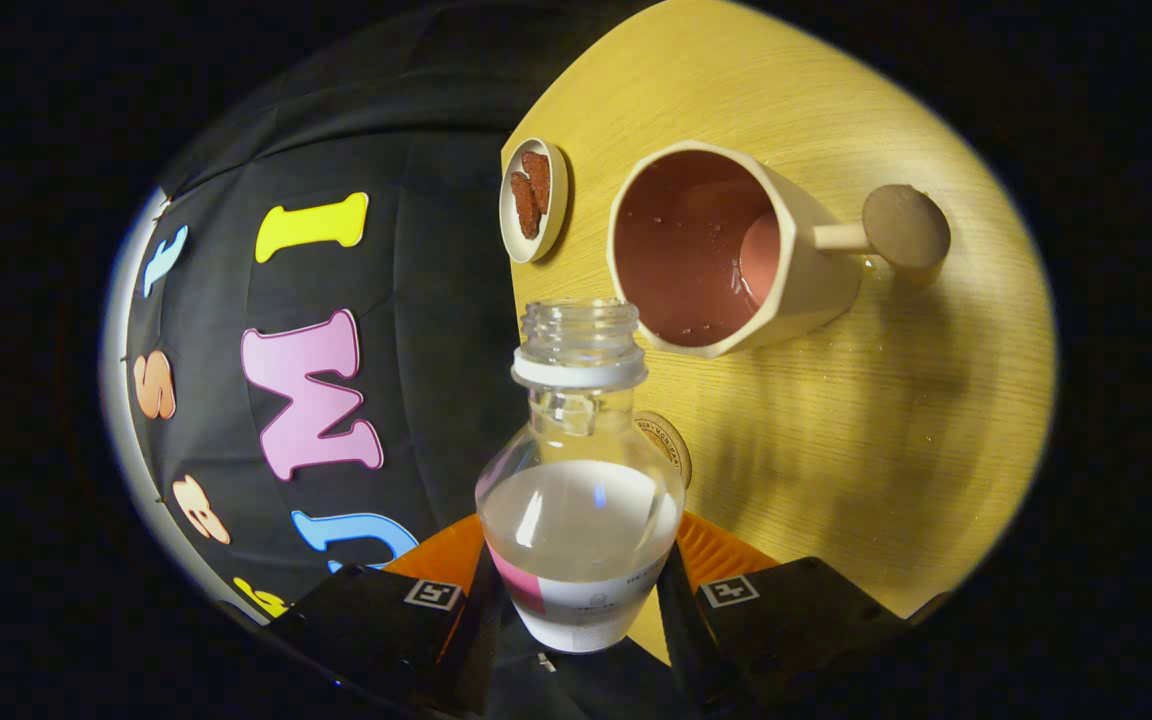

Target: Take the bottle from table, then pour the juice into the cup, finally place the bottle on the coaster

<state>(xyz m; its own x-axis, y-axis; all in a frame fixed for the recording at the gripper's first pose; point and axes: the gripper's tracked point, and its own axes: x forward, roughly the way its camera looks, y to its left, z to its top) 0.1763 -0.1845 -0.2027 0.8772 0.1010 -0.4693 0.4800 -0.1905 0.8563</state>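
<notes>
My gripper [581, 580] is shut on a clear, uncapped bottle [579, 500], both fingers pressing on its lower body. The bottle holds cloudy white juice up to about its shoulder. The whole view is rolled, so the bottle is tilted with its open mouth toward the cup [726, 250]. The cream cup has a pinkish inside that looks wet, and a round-ended handle on its far side. The bottle's mouth is just short of the cup's rim. A round cork coaster [671, 445] lies on the wooden table [886, 430], partly hidden behind the bottle's shoulder.
A small cream dish [533, 200] with brown pieces in it sits near the table's edge, beside the cup. Small droplets glisten on the table near the cup's handle. The booth's black cloth wall [436, 300] stands beyond the table edge.
</notes>
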